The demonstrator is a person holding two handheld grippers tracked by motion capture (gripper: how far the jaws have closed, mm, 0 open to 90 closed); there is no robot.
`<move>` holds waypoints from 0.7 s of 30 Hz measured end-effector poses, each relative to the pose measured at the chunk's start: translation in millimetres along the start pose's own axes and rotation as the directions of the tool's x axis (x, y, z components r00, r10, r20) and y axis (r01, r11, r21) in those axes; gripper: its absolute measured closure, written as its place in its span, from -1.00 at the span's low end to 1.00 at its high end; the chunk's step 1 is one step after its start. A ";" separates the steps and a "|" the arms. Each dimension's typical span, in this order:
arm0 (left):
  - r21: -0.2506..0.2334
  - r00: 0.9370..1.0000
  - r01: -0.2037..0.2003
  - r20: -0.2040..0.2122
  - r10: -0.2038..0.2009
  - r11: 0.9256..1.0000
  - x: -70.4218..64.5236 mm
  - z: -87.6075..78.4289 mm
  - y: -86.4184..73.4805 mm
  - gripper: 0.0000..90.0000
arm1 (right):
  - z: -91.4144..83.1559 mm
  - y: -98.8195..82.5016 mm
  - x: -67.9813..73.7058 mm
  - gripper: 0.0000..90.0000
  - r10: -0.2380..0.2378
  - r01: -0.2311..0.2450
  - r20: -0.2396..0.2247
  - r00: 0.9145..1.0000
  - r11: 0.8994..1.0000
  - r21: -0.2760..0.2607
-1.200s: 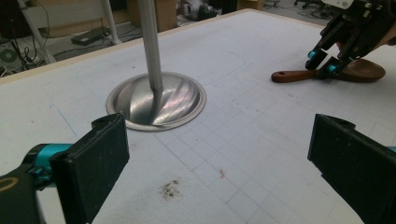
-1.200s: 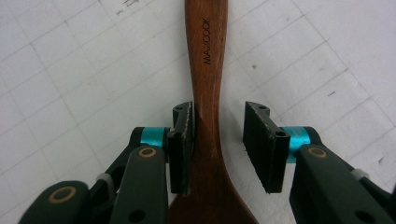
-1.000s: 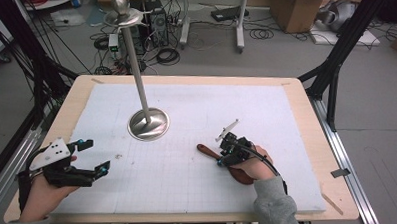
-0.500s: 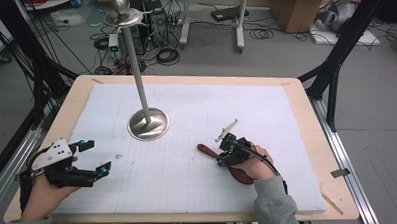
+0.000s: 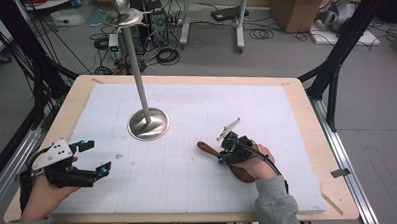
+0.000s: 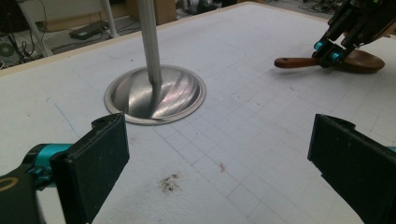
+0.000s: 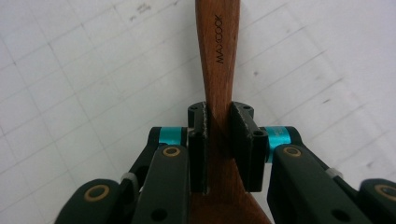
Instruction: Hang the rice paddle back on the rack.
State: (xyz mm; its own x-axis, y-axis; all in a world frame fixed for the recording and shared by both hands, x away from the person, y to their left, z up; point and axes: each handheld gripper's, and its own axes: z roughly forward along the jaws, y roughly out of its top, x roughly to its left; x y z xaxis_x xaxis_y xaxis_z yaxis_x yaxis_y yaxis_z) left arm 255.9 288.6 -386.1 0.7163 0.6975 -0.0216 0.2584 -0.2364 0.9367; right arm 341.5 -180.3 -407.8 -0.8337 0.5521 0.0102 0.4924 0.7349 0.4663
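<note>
Stand [image 5: 148, 123] rises near wooden spoon [image 5: 208, 148], between both grippers' fingers.

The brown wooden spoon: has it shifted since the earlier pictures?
No. The brown wooden spoon lies at the same spot relative to the steel stand's round base.

A white grid mat [image 5: 197, 142] covers the tabletop [image 5: 307, 118]. A steel stand [image 5: 148, 125] rises from its round base left of centre. At near right the right hand-held gripper [image 5: 222, 156] sits over a wooden spoon [image 5: 208, 148] lying flat, handle pointing left; its jaws have just been closing on the handle. At near left the left hand-held gripper [image 5: 97, 156] rests with jaws apart, nothing between them.
</note>
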 end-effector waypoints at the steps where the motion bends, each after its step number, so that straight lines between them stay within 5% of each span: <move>1: 0.001 1.000 -0.001 0.000 0.001 1.000 0.2 0.0 -0.1 -0.87 | -2.4 -0.6 -0.8 0.71 0.002 -0.002 0.001 1.000 1.000 -0.015; 11: 0.009 1.000 -0.002 0.002 0.002 1.000 -0.5 2.0 -0.7 -0.87 | -22.6 -6.3 -7.4 0.71 0.032 -0.033 -0.010 0.999 0.990 -0.137; 21: 0.011 1.000 -0.003 0.001 0.003 1.000 -0.2 2.3 -1.0 -0.87 | -39.4 -9.6 -10.5 0.72 0.039 -0.044 -0.024 0.999 0.962 -0.268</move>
State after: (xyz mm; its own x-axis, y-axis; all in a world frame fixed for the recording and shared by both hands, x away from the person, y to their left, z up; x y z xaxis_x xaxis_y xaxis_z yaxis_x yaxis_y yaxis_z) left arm 257.0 287.1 -387.8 0.7175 0.6963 -0.0193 0.2632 -0.2453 0.9330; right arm 335.7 -208.7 -377.6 -0.8198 0.5705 0.0497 0.4434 0.5774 0.6856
